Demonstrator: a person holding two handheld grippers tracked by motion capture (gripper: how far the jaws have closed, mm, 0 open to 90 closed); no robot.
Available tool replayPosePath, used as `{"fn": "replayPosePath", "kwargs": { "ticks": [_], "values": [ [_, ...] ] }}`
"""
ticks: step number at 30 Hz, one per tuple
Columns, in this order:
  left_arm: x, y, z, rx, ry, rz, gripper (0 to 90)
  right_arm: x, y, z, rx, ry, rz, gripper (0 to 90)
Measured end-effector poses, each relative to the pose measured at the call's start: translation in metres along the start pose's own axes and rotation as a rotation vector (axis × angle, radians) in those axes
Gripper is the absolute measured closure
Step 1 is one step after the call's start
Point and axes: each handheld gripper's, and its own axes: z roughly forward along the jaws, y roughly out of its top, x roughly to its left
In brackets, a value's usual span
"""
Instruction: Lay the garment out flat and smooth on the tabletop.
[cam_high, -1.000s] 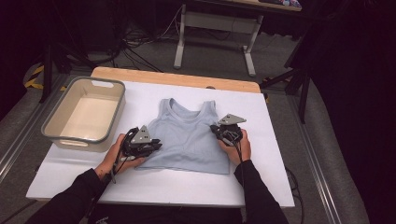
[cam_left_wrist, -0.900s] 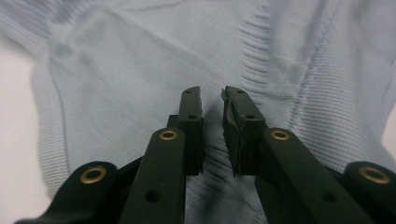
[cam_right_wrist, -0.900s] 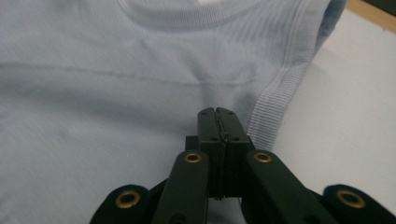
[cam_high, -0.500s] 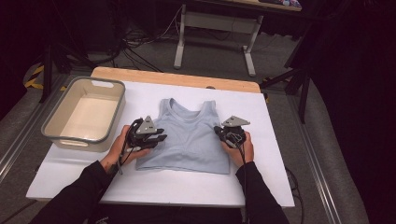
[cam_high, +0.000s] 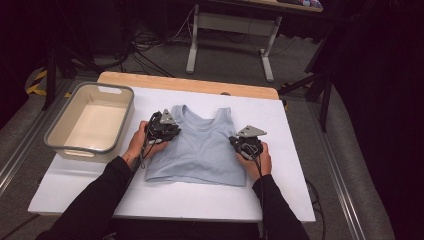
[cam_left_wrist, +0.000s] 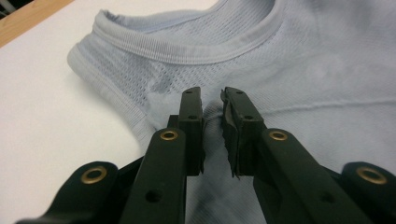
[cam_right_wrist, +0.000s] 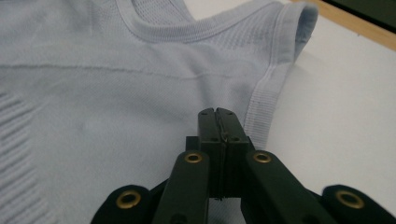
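Two hand-held grippers work on a pale blue sleeveless top (cam_high: 200, 150) that lies flat on the white desk (cam_high: 300, 150), neck hole toward the far wooden edge. Farthest left stands a shallow rectangular tub (cam_high: 90, 122), beige plastic with rounded corners, a grey rim and a handle slot cut in its far wall, near the garment but apart from it. Next comes the left hand-held gripper (cam_left_wrist: 212, 100), set just under the top's left shoulder strap; its black jaws have just been closing and stand a little apart, a raised pinch of the fine mesh knit caught between the pads. The fabric around it is perforated, with ribbed bands along the armhole and the neckline. At the right, the right hand-held gripper (cam_right_wrist: 218, 114) sits at the top's right side, just inside the ribbed armhole band; its jaws are clenched tight together, and whether any cloth is nipped between them I cannot tell. A grey three-cornered plate tops each tool.
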Motion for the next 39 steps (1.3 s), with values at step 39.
{"fn": "replayPosePath", "kwargs": {
  "ticks": [39],
  "values": [
    [-0.072,-0.044,-0.053,-0.013,-0.126,0.247,78.6,0.062,-0.018,-0.029,0.032,0.192,-0.124,86.5]
  ]
}}
